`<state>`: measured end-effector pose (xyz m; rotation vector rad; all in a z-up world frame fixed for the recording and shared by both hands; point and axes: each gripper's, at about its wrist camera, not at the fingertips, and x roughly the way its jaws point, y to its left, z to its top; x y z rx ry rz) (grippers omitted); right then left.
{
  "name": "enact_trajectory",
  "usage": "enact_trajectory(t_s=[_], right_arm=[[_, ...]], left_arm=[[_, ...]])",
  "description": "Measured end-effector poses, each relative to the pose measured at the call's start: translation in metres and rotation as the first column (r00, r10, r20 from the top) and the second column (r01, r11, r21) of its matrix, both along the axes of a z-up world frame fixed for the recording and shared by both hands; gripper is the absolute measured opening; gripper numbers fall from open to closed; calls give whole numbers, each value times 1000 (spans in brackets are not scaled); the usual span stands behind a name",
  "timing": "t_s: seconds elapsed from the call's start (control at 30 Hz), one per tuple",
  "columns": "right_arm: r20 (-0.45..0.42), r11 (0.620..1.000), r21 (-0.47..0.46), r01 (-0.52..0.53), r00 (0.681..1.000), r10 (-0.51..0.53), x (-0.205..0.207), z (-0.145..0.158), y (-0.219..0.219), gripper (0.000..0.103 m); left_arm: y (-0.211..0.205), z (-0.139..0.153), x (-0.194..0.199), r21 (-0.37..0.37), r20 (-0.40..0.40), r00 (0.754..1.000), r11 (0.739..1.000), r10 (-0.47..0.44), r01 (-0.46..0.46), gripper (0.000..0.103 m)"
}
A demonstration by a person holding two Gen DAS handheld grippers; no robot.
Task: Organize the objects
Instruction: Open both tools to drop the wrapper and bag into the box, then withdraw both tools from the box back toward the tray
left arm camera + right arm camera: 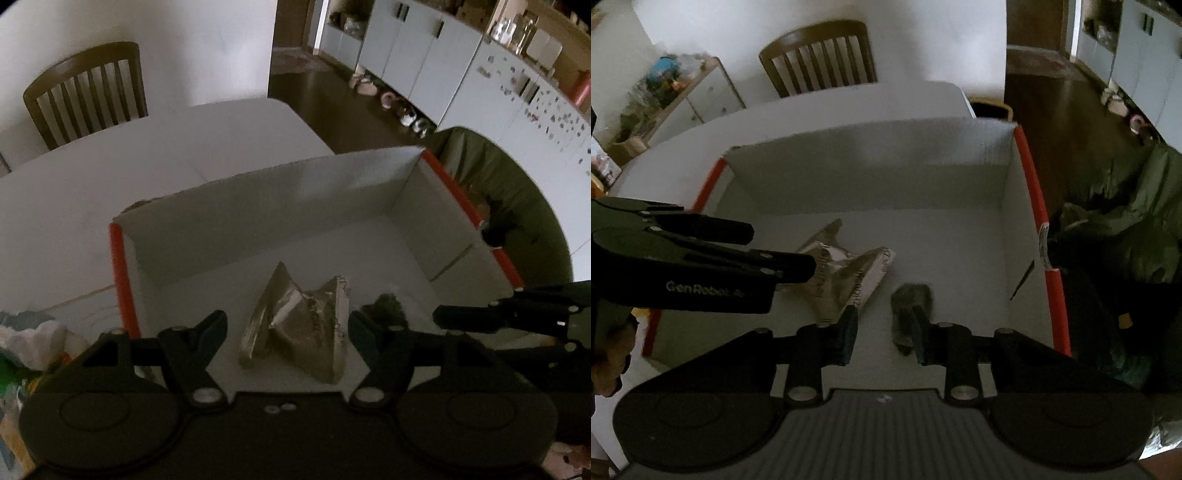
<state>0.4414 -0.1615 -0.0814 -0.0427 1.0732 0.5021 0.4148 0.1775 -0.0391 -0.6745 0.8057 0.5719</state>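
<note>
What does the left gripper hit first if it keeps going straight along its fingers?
Probably the crumpled silver foil wrapper on the floor of the white box; it lies between the left gripper's open fingers, untouched. Depth is unclear.

Foil packet (pixel 299 325) in box (pixel 280 184), left of dark clump (pixel 386 304).

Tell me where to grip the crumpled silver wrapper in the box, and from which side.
Grip the silver wrapper on its raised ridge, coming straight down from above. The foil stands folded into a tent-like peak on the floor of the white box, so the fingers can probably straddle that thin upright fold; its flat edges offer little to pinch.
</note>
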Motion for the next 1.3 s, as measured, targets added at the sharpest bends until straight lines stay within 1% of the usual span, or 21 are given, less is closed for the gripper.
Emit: enact_trajectory(t_s=[0.07,0.1,0.17,0.2,0.23,0.3,0.47,0.77,0.9,1.1,1.2,1.3], right_arm=[[23,1000,7,-7,1000,7,-5,7,-1,30],[34,1000,10,-11,999,10,-8,10,-1,32],[52,1000,14,-17,999,16,-14,15,-1,42],[66,1000,21,-21,998,19,-18,18,-1,51],[76,999,27,-23,997,21,-21,21,-1,53],[94,999,33,-28,995,25,-27,27,-2,53],[116,998,55,-29,993,23,-43,40,-3,53],[134,994,111,-12,991,-3,-72,59,-1,55],[145,990,143,1,989,-22,-84,67,1,63],[166,986,165,6,986,-34,-104,78,14,65],[176,983,182,10,983,-42,-113,83,23,69],[194,982,186,6,980,-43,-124,88,33,70]], left_arm=[[-3,5,-9,6,18,1000,1000,8,-8,71],[-6,7,-13,11,26,1000,1000,9,-9,71],[-11,11,-20,24,41,999,1000,15,-16,71],[-13,13,-23,26,49,999,999,18,-19,71],[-16,15,-27,26,63,998,999,22,-24,71],[-21,19,-34,31,83,996,999,27,-30,71],[-36,31,-53,75,116,993,997,27,-36,73],[-54,47,-91,127,178,984,991,15,-38,77],[-59,50,-111,143,199,980,988,22,-51,80],[-64,50,-138,160,215,976,985,34,-70,84],[-65,50,-153,172,225,974,982,37,-76,88],[-67,49,-168,181,238,970,980,42,-87,94]])
